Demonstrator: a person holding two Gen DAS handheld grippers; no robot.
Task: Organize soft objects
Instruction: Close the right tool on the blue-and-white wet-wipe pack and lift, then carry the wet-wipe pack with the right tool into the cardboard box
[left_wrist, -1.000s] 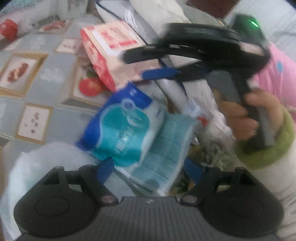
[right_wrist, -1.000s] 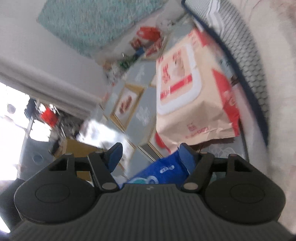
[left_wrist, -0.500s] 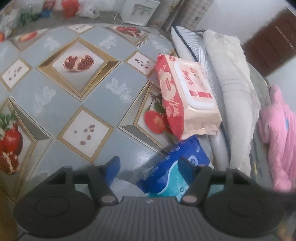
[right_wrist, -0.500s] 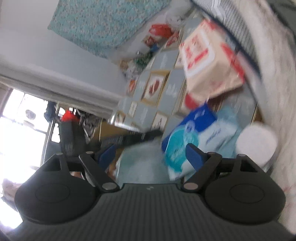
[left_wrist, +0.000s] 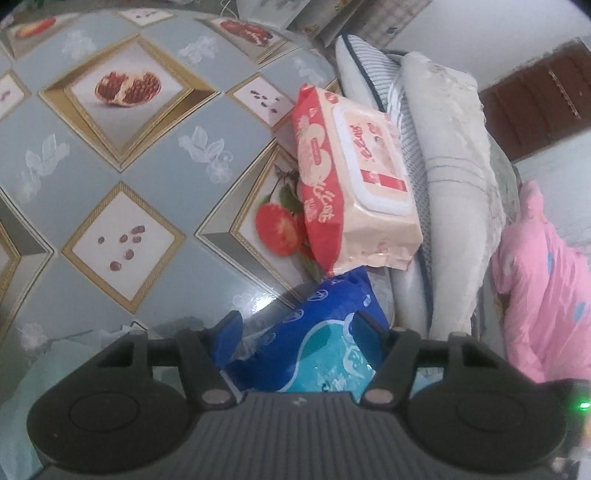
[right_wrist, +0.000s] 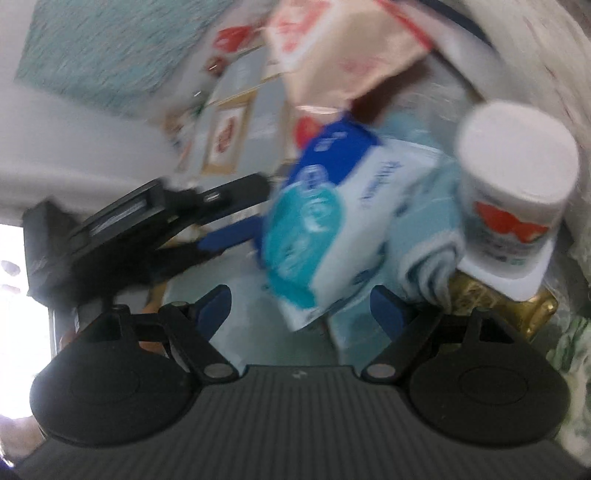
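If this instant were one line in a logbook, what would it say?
left gripper: fingers astride blue tissue pack, grip unclear | right gripper: open, near same pack | red wipes pack: untouched

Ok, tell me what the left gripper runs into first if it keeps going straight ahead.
Most likely the blue tissue pack, which already sits between the left gripper fingers. Whether the pads touch it is unclear.

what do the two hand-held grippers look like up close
Both look alike. The left hand-held gripper and the right hand-held gripper each have a dark grey ribbed body, two rounded black lobes with circular recesses, black linkage arms on silver pivot pins, and blue finger pads. A green light glows at the edge of the left view.
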